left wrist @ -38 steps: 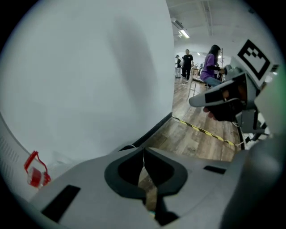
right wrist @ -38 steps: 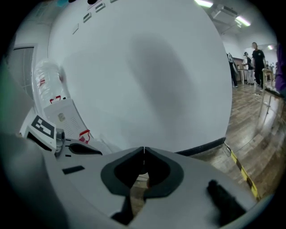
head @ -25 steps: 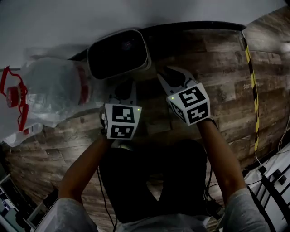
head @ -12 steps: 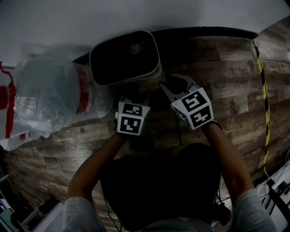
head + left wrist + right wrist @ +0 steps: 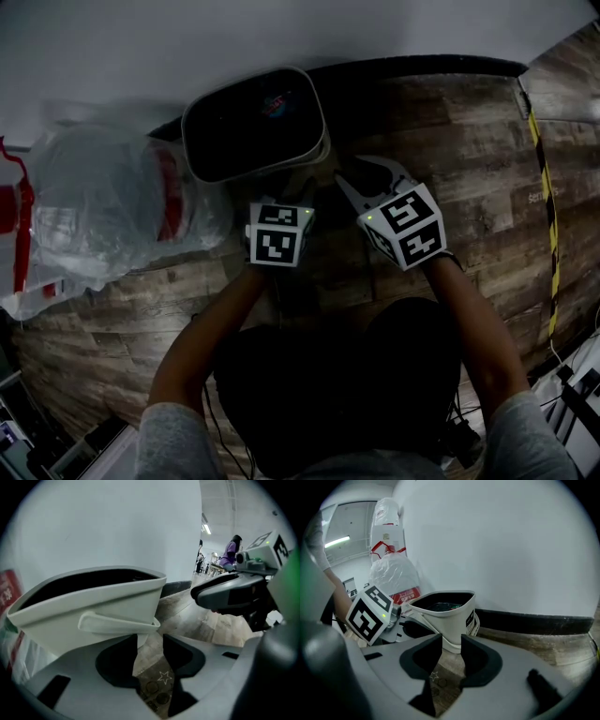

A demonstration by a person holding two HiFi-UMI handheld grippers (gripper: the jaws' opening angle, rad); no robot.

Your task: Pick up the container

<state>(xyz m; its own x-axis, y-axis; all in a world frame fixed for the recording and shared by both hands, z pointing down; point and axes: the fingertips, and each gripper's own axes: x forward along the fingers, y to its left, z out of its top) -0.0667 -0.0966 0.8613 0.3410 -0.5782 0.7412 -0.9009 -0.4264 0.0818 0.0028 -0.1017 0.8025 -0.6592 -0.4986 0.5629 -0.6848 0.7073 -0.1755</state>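
While both grippers hang low near it, the white container (image 5: 89, 604) stands on the wooden floor (image 5: 459, 141) against the pale wall (image 5: 281, 28).
The left gripper (image 5: 150, 641) has its fingers wide, just opening, with only floor between them and the container's lip just ahead. The right gripper (image 5: 451, 641) has also just opened, fingers apart and gripping nothing. A plastic bag (image 5: 103, 206) lies beside the container.

The person is wearing grey short sleeves (image 5: 178, 439) and dark trousers (image 5: 328, 375). The left hand-held gripper (image 5: 298, 193) and right hand-held gripper (image 5: 368, 174), grey-bodied with black pads (image 5: 115, 660), are carrying white cubes (image 5: 405, 225) showing black square markers and small green lights.
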